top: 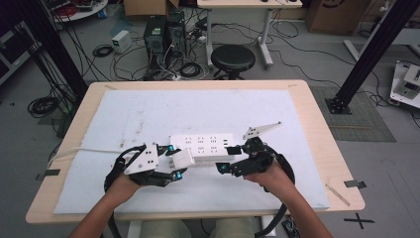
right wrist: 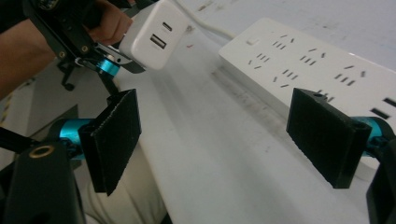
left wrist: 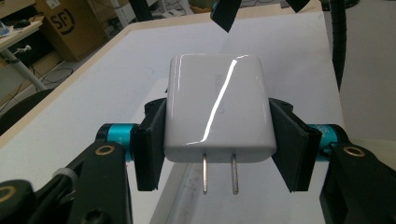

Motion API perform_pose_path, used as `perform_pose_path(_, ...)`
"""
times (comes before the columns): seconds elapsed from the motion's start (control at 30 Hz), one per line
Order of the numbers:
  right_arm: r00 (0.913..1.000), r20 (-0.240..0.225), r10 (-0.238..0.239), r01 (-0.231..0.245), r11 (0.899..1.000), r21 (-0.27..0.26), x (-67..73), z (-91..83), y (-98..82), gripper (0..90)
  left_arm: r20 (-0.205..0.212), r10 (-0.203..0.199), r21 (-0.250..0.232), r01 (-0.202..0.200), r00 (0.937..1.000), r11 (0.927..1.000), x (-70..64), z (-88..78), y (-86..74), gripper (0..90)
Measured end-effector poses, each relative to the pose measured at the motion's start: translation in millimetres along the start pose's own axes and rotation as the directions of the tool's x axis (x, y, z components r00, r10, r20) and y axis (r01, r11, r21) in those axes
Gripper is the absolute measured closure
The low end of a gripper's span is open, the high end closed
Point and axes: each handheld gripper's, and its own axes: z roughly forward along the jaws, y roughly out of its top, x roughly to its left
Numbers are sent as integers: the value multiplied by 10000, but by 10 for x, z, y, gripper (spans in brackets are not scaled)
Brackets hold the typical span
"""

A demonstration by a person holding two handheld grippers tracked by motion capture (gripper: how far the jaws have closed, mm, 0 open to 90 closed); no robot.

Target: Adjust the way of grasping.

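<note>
Here my left gripper (left wrist: 217, 154) is clamped on the glossy white plastic charger block (left wrist: 217, 112), pads pressing its two flat sides, so the two metal prongs (left wrist: 219, 172) stay free and point back toward me; my right gripper (right wrist: 219, 140) stands wide apart with nothing between its pads, hovering just beside the long white power strip (right wrist: 317, 65), probably to steady it; the strip lies on the white mat (top: 148, 114) covering the wooden table (top: 317, 114).
</note>
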Motion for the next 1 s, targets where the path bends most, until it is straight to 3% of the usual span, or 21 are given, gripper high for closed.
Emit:
perform_pose_path(0.27, 9949, -770, 654, -638, 9977, 222, 13, 115, 72, 180, 123, 352, -7, -352, 9993, 9994, -41, 82, 54, 425)
perform_pose_path(0.5, 9892, -1235, 785, -731, 9962, 483, 38, 228, 129, 180, 231, 428, -9, -428, 9988, 9991, -63, 134, 74, 426)
perform_pose_path(0.73, 9730, -1874, 1346, -1245, 9901, 645, 39, 314, 170, 180, 315, 525, -43, -524, 9981, 9986, -78, 158, 83, 425)
perform_pose_path(1.0, 9623, -2027, 1812, -1684, 9825, 790, 16, 370, 195, 181, 518, 634, -98, -629, 9966, 9980, -100, 213, 110, 425)
